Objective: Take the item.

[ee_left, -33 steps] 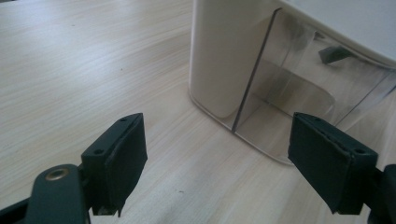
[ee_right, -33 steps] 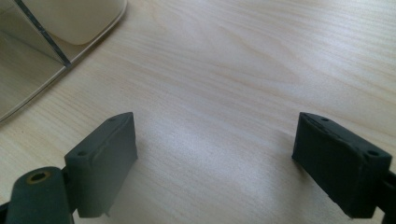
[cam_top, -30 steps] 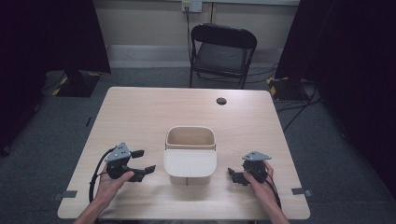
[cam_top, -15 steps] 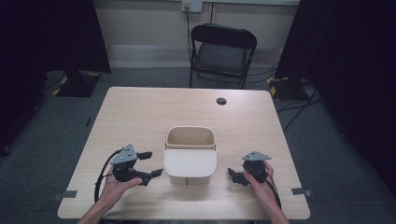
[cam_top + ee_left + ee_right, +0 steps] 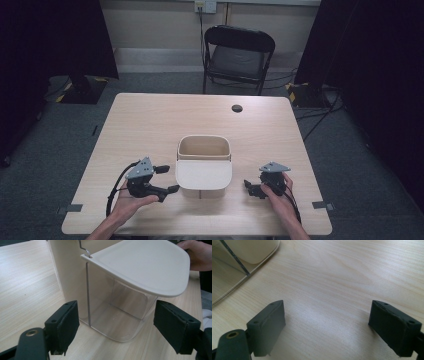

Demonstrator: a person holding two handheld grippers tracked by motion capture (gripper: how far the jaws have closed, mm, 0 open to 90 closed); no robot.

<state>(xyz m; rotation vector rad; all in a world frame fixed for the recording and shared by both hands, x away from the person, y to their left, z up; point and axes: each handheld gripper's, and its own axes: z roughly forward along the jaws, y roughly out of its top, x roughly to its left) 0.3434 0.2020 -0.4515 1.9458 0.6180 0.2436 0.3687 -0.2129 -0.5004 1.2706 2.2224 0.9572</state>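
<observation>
The left gripper [image 5: 168, 179] has its black jaws spread wide with nothing between them, aimed at the near left corner of the cream plastic bin with a hinged flap lid [image 5: 203, 167], just beside it but apart from it. In the left gripper view the jaw pads [image 5: 65, 325] frame the bin's clear lower front panel [image 5: 117, 315] and the thin metal rod [image 5: 87, 292] running down from the lid's hinge corner. The flat cream lid [image 5: 142, 265] juts out level from the bin's rim toward the person, while the open mouth faces up; the bin stands upright, its long axis vertical. The right gripper [image 5: 251, 188] also stands released, jaws wide over bare wood, pointing left toward the bin's near right corner with a clear gap between. The bin sits at the middle of the light wooden table [image 5: 150, 125], slightly toward the near edge, with open tabletop on both sides and behind. A small black round disc [image 5: 237, 108] lies near the far edge, well apart.
</observation>
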